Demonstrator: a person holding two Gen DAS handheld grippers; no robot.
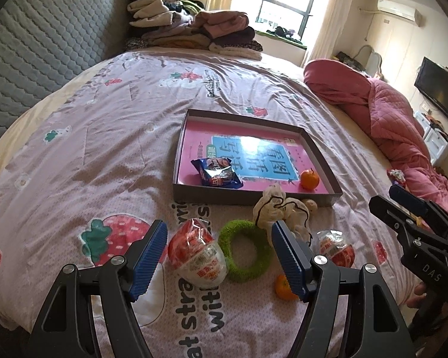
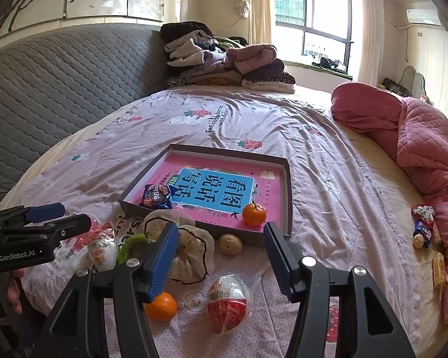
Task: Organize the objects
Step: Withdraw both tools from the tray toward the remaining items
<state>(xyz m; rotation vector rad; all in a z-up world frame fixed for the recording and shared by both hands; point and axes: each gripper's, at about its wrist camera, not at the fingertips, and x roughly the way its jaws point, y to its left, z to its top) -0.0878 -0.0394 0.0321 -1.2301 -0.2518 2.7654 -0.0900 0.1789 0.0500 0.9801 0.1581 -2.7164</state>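
Note:
A shallow grey box [image 1: 254, 198] [image 2: 288, 185] with a pink book inside lies on the bed; it holds a blue snack packet [image 1: 219, 173] [image 2: 158, 197] and an orange [image 1: 309, 179] [image 2: 254, 214]. In front of it lie a red-white wrapped egg [image 1: 198, 253] [image 2: 101, 249], a green ring [image 1: 243, 249] [image 2: 131, 246], a cream scrunchie [image 1: 280, 208] [image 2: 188, 250], a walnut [image 2: 230, 244], a second orange [image 1: 283, 288] [image 2: 161, 305] and a second egg [image 1: 336, 247] [image 2: 228, 305]. My left gripper [image 1: 219, 258] is open, empty, above the first egg and ring. My right gripper [image 2: 221, 253] is open and empty above the second egg.
Folded clothes [image 1: 194, 26] are stacked at the bed's far end by a grey quilted headboard [image 1: 44, 44]. A pink quilt [image 2: 418, 137] lies bunched along the right side, with small sweets [image 2: 422, 229] beside it.

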